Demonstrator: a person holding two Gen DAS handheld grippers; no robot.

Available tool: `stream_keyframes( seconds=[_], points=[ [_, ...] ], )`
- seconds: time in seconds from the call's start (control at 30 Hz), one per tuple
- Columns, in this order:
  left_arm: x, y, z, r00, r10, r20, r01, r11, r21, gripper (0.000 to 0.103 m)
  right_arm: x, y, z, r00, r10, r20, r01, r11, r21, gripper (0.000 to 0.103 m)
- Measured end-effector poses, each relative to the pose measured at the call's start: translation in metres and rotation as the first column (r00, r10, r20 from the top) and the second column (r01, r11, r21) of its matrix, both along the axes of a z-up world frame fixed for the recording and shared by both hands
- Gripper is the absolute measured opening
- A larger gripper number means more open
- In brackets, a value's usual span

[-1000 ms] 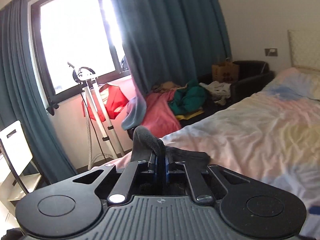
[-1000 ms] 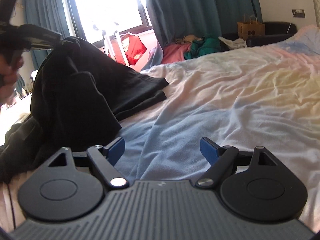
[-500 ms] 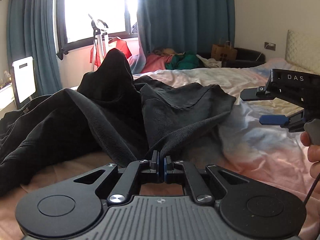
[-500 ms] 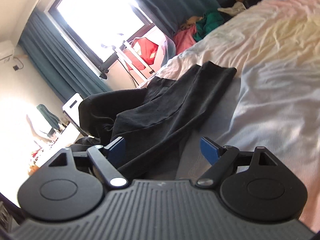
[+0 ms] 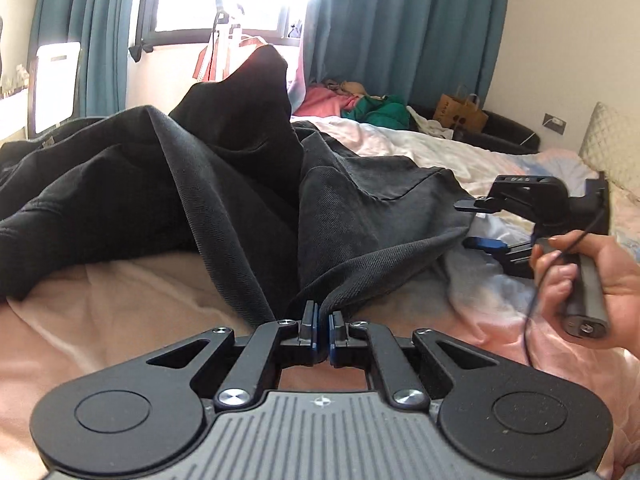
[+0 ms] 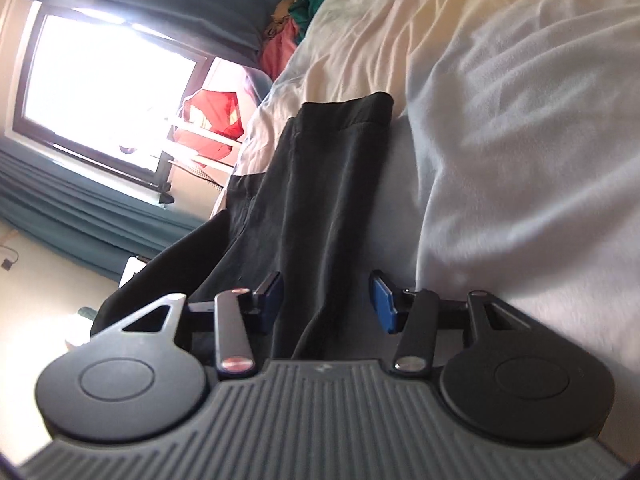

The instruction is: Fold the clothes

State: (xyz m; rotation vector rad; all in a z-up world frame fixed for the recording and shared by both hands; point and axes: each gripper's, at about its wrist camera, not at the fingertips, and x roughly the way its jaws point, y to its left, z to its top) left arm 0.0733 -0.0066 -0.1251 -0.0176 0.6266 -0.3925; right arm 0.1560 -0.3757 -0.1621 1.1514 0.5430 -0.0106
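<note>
Your bed [image 5: 460,160], spread with a pale pink and blue sheet, carries the black garment [image 5: 240,184], which lies rumpled across its near side with one flap reaching toward the middle. Your left tongs [image 5: 320,324] are pressed together, pinching an edge of that garment low over the sheet. Your right tongs [image 6: 326,300], rolled onto their side, have just been closing and stand half spread, a fold of black cloth between the pads but not yet squeezed. You seem to be taking a second hold before laying the garment flat. Next, close the right tongs on that edge, then draw both corners apart.
</note>
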Motion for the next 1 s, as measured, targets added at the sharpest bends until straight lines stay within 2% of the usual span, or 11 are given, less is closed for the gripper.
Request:
stream_keyframes(
  seconds=[0.17, 0.2, 0.27, 0.33, 0.43, 0.63, 0.7, 0.77, 0.87, 0.93, 1.0],
  points=[
    [0.01, -0.009, -0.014, 0.999, -0.045, -0.007, 0.045, 0.999, 0.012, 0.005, 0.034, -0.006, -0.008, 0.998, 0.017, 0.054, -0.014, 0.999, -0.048, 0.046],
    [0.011, -0.011, -0.017, 0.999, -0.05, -0.007, 0.051, 0.999, 0.016, 0.005, 0.04, -0.008, -0.009, 0.998, 0.016, 0.055, -0.013, 0.998, -0.06, 0.042],
    [0.013, -0.015, -0.022, 0.998, -0.06, -0.006, 0.06, 0.998, 0.016, 0.005, 0.05, -0.012, -0.009, 0.998, 0.01, 0.055, -0.005, 0.997, -0.079, 0.017],
    [0.016, -0.018, -0.024, 0.997, -0.074, -0.007, 0.074, 0.997, 0.003, 0.005, 0.051, -0.019, -0.008, 0.998, -0.029, 0.062, 0.033, 0.997, -0.075, 0.009],
    [0.021, -0.024, -0.027, 0.994, -0.111, -0.017, 0.111, 0.994, -0.017, 0.006, 0.043, -0.032, 0.005, 0.992, -0.08, 0.097, 0.09, 0.99, -0.111, 0.008],
    [0.01, -0.04, -0.025, 0.972, -0.227, 0.061, 0.23, 0.971, -0.063, 0.015, 0.005, -0.091, 0.049, 0.973, -0.183, 0.139, 0.205, 0.966, -0.157, 0.008],
    [0.005, -0.041, -0.02, 0.964, -0.251, 0.083, 0.259, 0.96, -0.108, 0.023, -0.013, -0.109, 0.063, 0.964, -0.213, 0.159, 0.247, 0.941, -0.231, 0.007],
    [-0.001, -0.041, -0.015, 0.955, -0.282, 0.089, 0.293, 0.944, -0.155, 0.033, -0.034, -0.127, 0.067, 0.948, -0.271, 0.165, 0.305, 0.92, -0.246, 0.007],
    [-0.01, -0.038, -0.007, 0.947, -0.318, 0.052, 0.322, 0.928, -0.187, 0.052, -0.068, -0.155, 0.055, 0.913, -0.383, 0.14, 0.404, 0.895, -0.187, 0.007],
    [-0.016, -0.029, -0.001, 0.953, -0.301, 0.018, 0.298, 0.932, -0.204, 0.058, -0.084, -0.169, 0.039, 0.893, -0.437, 0.104, 0.449, 0.877, -0.168, 0.007],
    [-0.02, -0.015, 0.006, 0.966, -0.256, -0.025, 0.244, 0.944, -0.224, 0.071, -0.09, -0.175, 0.022, 0.886, -0.461, 0.059, 0.464, 0.875, -0.137, 0.007]
  ],
)
